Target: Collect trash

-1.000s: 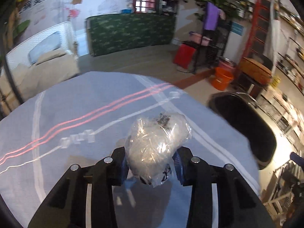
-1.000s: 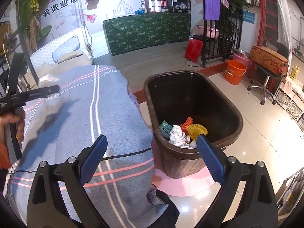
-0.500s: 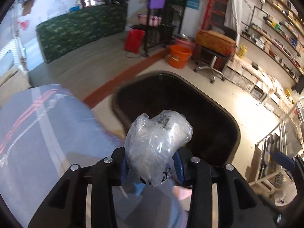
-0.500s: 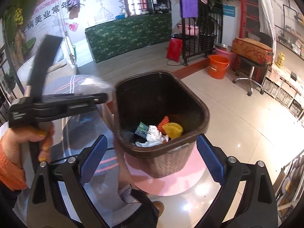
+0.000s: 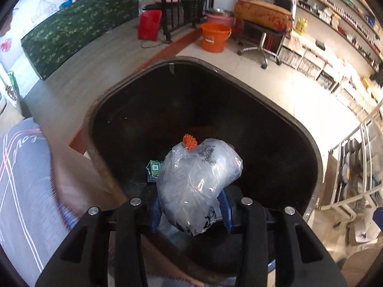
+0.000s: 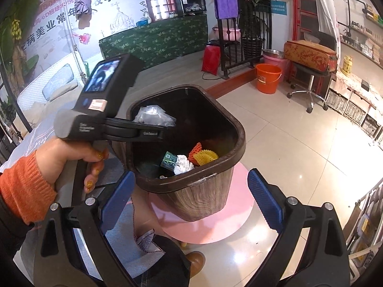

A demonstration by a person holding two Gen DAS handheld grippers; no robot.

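Left wrist view: the left gripper (image 5: 190,209) is clamped on a crumpled clear plastic bag (image 5: 197,183), its blue pads (image 5: 226,211) pressing the bag from both sides; the bag hangs over the open mouth of the brown trash bin (image 5: 308,143), above the bin's dark inside; an orange foam net (image 5: 189,141) and a small green packet (image 5: 154,168) show past the bag at the bottom of the bin; a grey striped cloth (image 5: 21,191) lies at the left

Right wrist view: the right gripper (image 6: 189,201) has its claws wide apart with nothing between them, in front of the bin (image 6: 235,153); the bin stands on a pink round mat (image 6: 215,229); the person's hand (image 6: 71,160), in an orange sleeve (image 6: 22,189), holds the left gripper (image 6: 165,125) over the bin's near-left rim, the plastic bag (image 6: 153,114) at its tip; inside the bin lie the green packet (image 6: 170,159), a white wad (image 6: 183,163), the orange net (image 6: 195,150) and a yellow net (image 6: 205,157)
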